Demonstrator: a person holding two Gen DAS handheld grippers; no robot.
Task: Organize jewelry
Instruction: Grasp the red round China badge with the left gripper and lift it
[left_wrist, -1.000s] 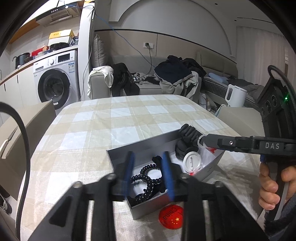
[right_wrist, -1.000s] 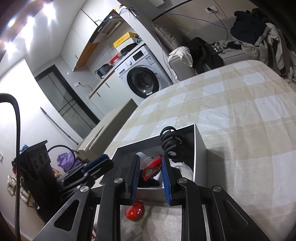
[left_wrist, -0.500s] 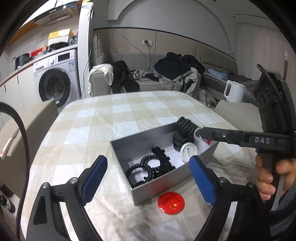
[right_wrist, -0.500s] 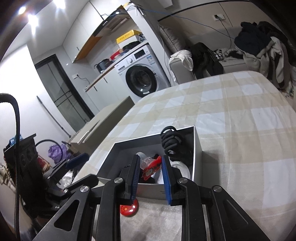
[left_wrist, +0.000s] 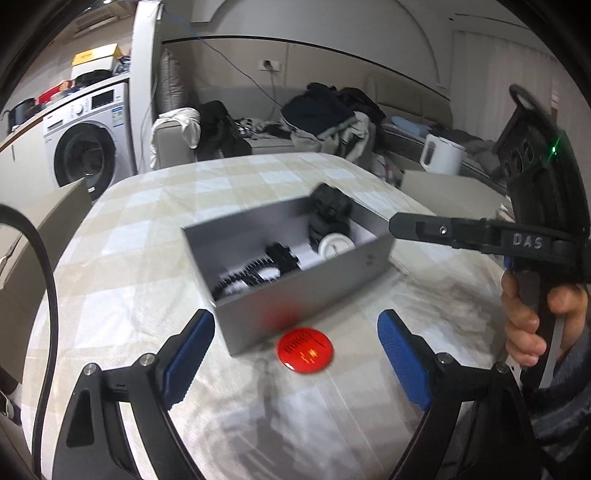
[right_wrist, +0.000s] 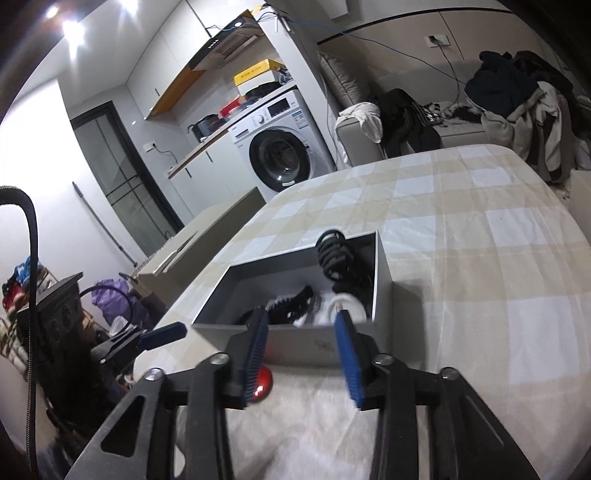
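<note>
Just in front of the grey box (left_wrist: 295, 284), my left fingers (left_wrist: 188, 354) are spread wide around the red badge (left_wrist: 306, 350) without touching it. My right fingers (right_wrist: 255, 350) have just been opening and are empty, by the box's near wall; black bead bracelets (left_wrist: 255, 273) lie inside.

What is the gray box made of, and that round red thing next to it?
The gray box looks like thin cardboard with a smooth matte finish: its walls are flat, thin and sharp-cornered. It could be plastic. The round red badge looks like glossy metal or plastic, since light glints off its domed face. It is too blurred to be sure.
</note>
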